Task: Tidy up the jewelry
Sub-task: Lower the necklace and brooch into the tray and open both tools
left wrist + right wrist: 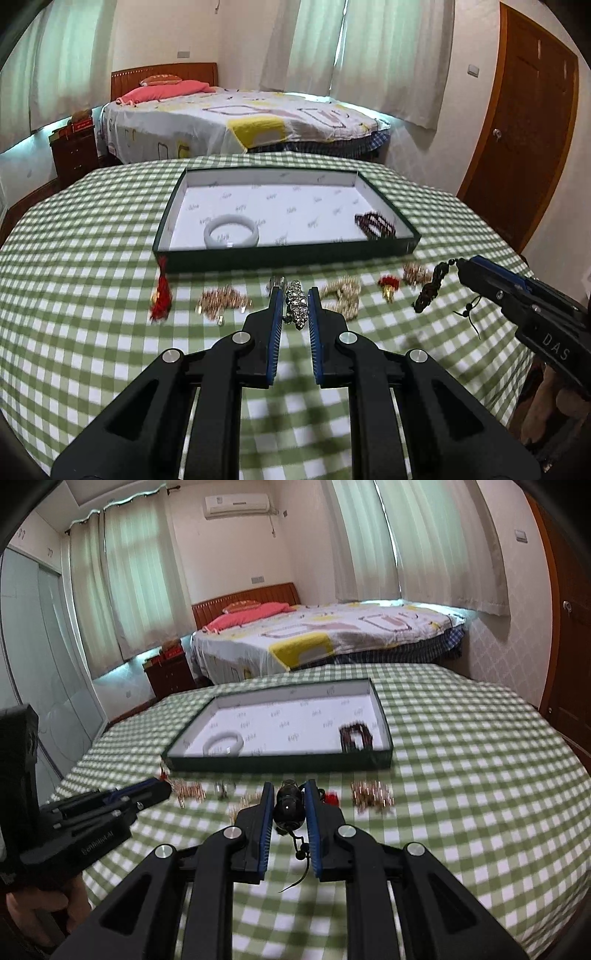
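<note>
My left gripper [294,294] is shut on a silver sparkly bracelet [296,308], held above the checked cloth. My right gripper [290,785] is shut on a dark beaded bracelet [289,806] whose cord dangles below. In the left wrist view the right gripper [460,264] shows at the right with the dark bracelet [428,291] hanging from it. In the right wrist view the left gripper [166,788] shows at the left. Behind stands a dark green tray [284,255] holding a white bangle [231,230] and a dark red bead bracelet [375,225].
On the green checked tablecloth [74,258], in front of the tray, lie a red tassel [160,295], gold chains [221,301], a gold piece [343,293], a small red ornament [388,284] and more gold jewelry [371,794]. A bed and a wooden door stand beyond the table.
</note>
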`<state>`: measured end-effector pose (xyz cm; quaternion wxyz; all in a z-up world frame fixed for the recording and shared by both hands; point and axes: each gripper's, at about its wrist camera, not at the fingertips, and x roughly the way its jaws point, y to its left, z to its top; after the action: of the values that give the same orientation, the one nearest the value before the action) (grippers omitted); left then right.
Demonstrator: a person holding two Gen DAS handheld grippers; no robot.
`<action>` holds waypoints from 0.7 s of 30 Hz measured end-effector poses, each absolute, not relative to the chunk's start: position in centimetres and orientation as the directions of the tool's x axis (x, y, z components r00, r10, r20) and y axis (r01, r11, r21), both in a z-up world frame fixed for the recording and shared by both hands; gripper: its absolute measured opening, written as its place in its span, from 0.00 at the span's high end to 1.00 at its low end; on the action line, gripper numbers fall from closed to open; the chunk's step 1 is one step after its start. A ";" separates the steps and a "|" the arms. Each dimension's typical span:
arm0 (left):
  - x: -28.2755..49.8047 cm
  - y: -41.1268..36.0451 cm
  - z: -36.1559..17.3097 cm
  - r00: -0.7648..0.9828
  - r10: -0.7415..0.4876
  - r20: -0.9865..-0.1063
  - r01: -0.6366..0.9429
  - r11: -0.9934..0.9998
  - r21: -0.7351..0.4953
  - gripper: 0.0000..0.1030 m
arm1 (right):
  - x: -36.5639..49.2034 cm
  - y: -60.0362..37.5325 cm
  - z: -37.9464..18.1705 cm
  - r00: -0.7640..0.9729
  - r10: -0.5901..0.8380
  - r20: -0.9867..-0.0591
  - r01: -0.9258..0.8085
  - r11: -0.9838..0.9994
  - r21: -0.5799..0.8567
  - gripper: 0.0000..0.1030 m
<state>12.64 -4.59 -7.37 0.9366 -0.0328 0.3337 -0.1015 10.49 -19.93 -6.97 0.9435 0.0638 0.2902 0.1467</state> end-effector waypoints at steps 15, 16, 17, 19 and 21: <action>22.6 -6.9 -5.7 0.781 -0.203 -0.590 0.144 0.979 -0.146 0.86 | 20.7 -18.5 -5.2 0.812 0.332 -0.480 -0.265 0.942 0.204 0.83; 23.5 -7.0 -6.0 0.778 -0.199 -0.596 0.139 0.980 -0.145 0.86 | 21.5 -18.5 -5.5 0.807 0.332 -0.488 -0.265 0.943 0.203 0.83; 24.5 -7.2 -6.5 0.771 -0.193 -0.607 0.133 0.981 -0.143 0.86 | 22.8 -18.4 -6.1 0.799 0.331 -0.502 -0.264 0.943 0.203 0.83; 26.0 -7.4 -7.7 0.755 -0.185 -0.629 0.123 0.982 -0.142 0.86 | 24.4 -18.4 -7.2 0.782 0.337 -0.525 -0.261 0.941 0.214 0.83; 27.4 -7.6 -9.1 0.733 -0.184 -0.655 0.115 0.982 -0.147 0.86 | 25.6 -18.3 -8.0 0.765 0.341 -0.547 -0.256 0.940 0.228 0.83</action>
<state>27.38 -7.56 -9.10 0.9297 -0.0481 0.3563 -0.0804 25.61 -18.33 -8.01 0.9368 0.0699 0.3038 0.1591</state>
